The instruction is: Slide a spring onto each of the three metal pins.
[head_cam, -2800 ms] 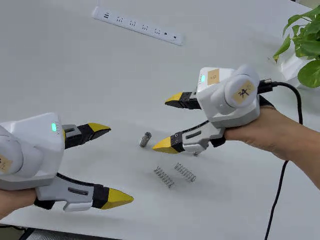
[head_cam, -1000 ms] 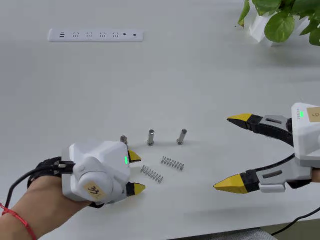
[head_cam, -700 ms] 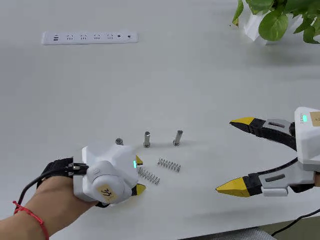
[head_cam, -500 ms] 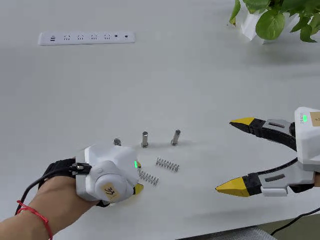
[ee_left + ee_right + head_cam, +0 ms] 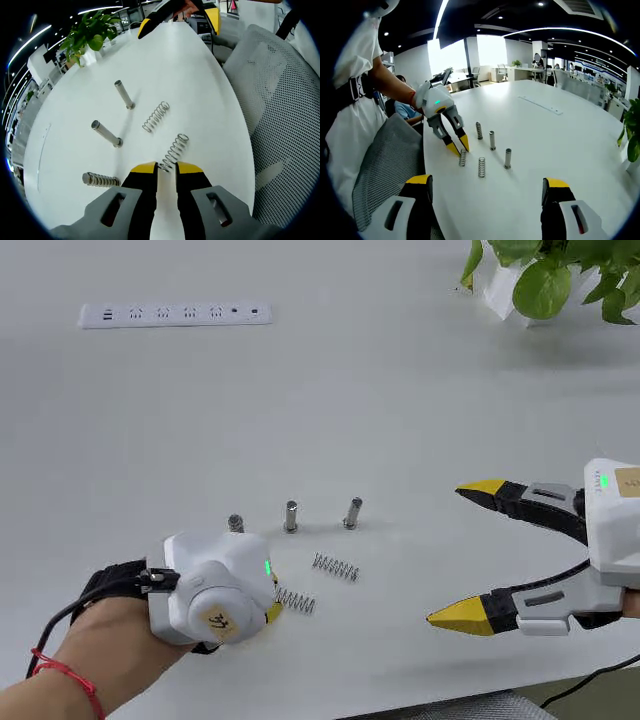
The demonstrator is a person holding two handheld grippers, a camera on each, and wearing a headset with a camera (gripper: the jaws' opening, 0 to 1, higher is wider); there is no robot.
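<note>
Spring nearest the bench's front edge now sits between my left gripper's tips.
That gripper has eased forward since half a second ago, and its jaws stand a narrow gap apart around the spring's near end. The second spring lies loose just beyond, before two bare pins. The third pin, leftmost, already wears one. My right gripper hangs wide apart by the front edge, barely moved.

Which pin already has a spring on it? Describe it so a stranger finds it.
On the white table, three pins stand in a row just beyond the left hand-held gripper. Take the leftmost pin in the head view, nearest that gripper. It alone wears spring coils; the middle pin and right pin are bare.
</note>
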